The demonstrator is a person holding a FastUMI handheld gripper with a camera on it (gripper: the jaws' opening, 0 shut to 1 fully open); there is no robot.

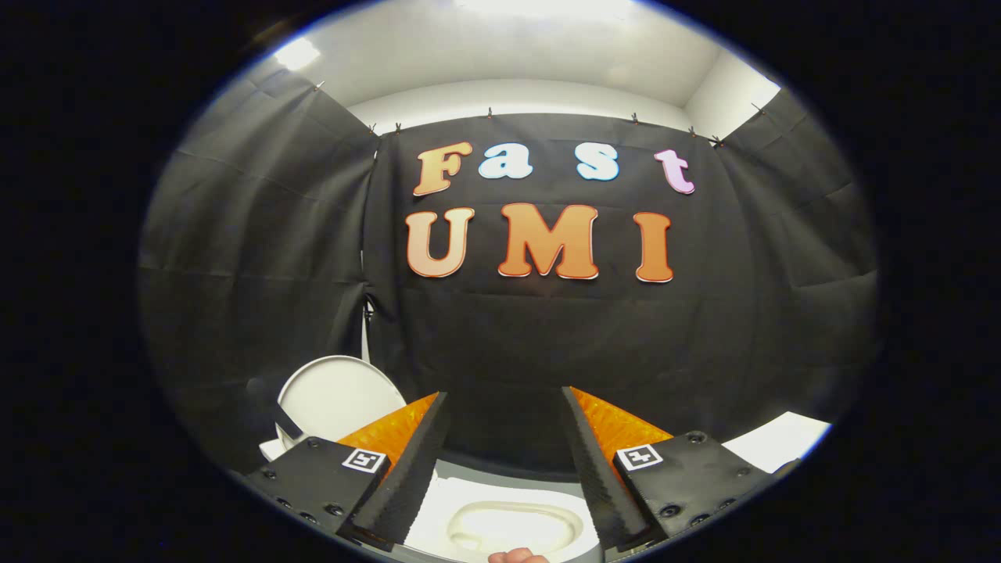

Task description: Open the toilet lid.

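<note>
Tool state: the gripper (504,410) is seen with its two fingers spread wide apart; nothing is held between them and neither finger is touching anything.

Lid position: the toilet lid (336,395), a pale rounded disc, is seen beyond and to the left of the left finger, outside the gap. It appears to stand raised, leaning back toward the black cloth wall, with its broad face turned toward the tool.

Bowl position: the toilet bowl (512,528) lies below and between the fingers, nearer than their tips; its oval opening is uncovered and its rim is seen on both sides of the gap.

Key relation: the lid lies left of the tool's line, not ahead of it. The fingers point at the cloth wall, so a leftward swing would be needed before the lid could be reached.

Lid axis: the lid's length is judged to run upward from a hinge at the back of the bowl; the hinge itself is hidden behind the left finger.

Task progress: judged from the uncovered bowl and the raised lid, the opening seems done or nearly so.

Hand: a small part of a person's hand (516,556) is seen just behind the bowl's near edge, between the finger bases.

Other: a white flat surface (782,439) lies beyond the right finger; what it is cannot be told.
</note>
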